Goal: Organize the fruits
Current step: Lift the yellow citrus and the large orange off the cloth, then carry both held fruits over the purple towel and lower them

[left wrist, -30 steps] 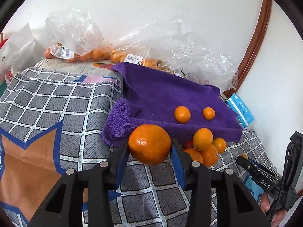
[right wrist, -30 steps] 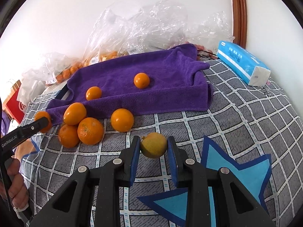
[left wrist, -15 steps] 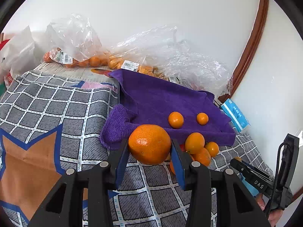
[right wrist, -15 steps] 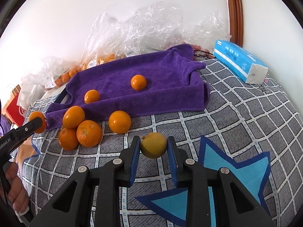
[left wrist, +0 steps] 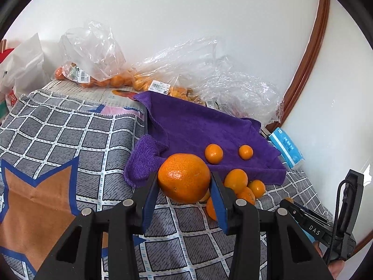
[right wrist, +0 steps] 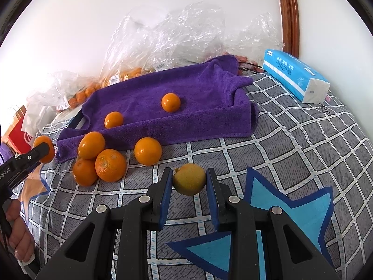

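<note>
The left tool (left wrist: 184,182) clenched a large orange (left wrist: 184,177), held just short of the purple towel (left wrist: 198,128), which lay straight ahead. The right tool (right wrist: 189,182) gripped a yellowish fruit (right wrist: 189,179), farther from the towel's near edge.

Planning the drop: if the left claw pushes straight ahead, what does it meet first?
Most likely the folded near edge of the purple towel, directly behind the large orange gripped by the left claw. Depth is uncertain.
</note>
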